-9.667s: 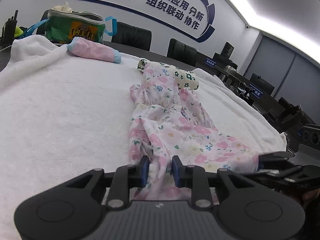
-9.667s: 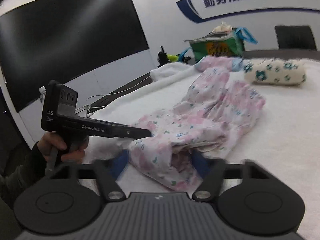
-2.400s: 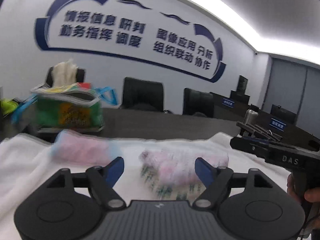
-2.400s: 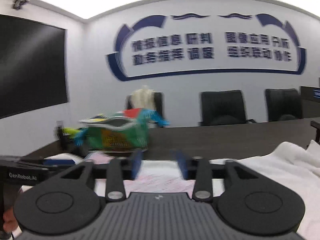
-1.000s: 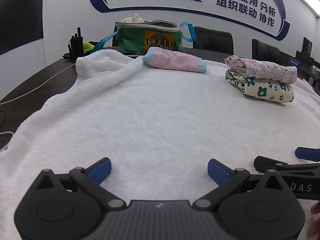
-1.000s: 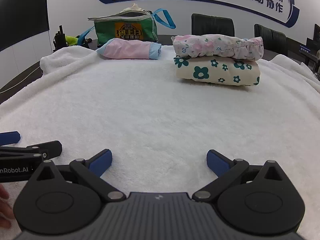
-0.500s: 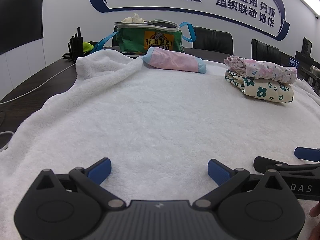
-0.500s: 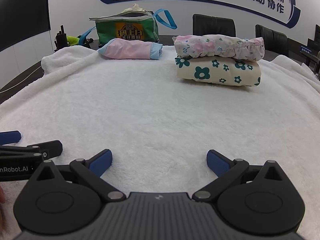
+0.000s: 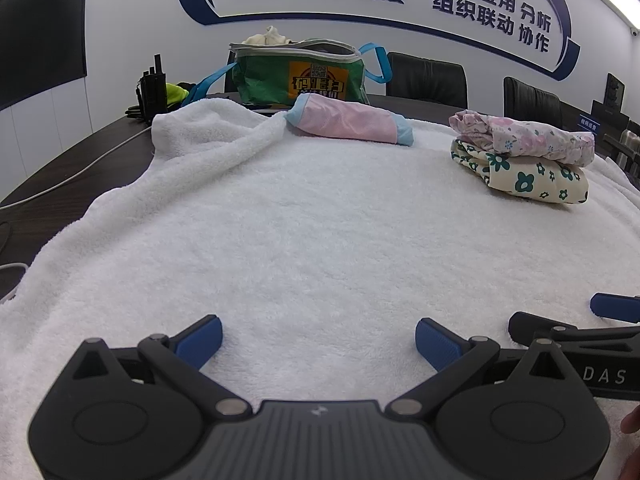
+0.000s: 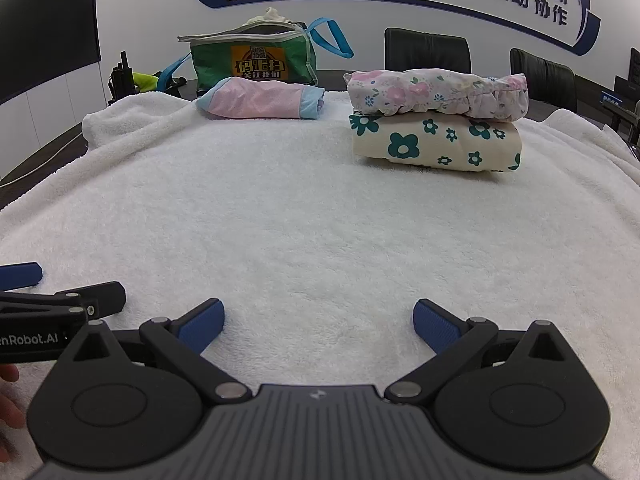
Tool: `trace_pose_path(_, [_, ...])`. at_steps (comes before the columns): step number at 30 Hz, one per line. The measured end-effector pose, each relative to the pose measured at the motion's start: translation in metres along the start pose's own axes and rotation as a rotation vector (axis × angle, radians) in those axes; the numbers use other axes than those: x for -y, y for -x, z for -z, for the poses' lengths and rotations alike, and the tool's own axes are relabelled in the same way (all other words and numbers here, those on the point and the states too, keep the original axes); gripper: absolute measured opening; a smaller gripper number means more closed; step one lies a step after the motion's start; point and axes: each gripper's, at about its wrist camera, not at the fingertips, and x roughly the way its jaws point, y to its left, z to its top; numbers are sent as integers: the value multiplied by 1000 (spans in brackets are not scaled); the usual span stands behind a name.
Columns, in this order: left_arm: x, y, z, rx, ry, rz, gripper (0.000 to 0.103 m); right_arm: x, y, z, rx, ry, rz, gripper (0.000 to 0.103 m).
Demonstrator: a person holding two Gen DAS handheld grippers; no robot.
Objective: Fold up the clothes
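Note:
A folded pink floral garment (image 9: 532,140) (image 10: 436,94) lies on top of a folded cream garment with green flowers (image 9: 532,180) (image 10: 436,146) at the far right of the white towel (image 9: 320,232) (image 10: 304,216). A rolled pink garment with blue cuffs (image 9: 348,124) (image 10: 260,100) rests at the towel's far edge. My left gripper (image 9: 318,340) hovers open over the near part of the towel, holding nothing. My right gripper (image 10: 318,322) is likewise open and holds nothing. Each gripper shows at the edge of the other's view.
A green bag with blue handles (image 9: 300,76) (image 10: 252,60) stands behind the towel on the dark table. Black radios (image 9: 151,88) and a cable lie at the left. Black office chairs (image 9: 426,80) line the far side under a wall with blue lettering.
Almost nothing has moved in the last second; both grippers stay open low over the towel. Since 9.7 s ago the pink floral garment has gone from spread out to folded on the cream one.

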Motion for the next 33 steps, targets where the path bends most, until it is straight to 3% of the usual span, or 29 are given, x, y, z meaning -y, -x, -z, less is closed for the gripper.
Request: trace_pose_path(33, [0,0,0,0,-11,4,103,0,1,0,-1,2,-3,102])
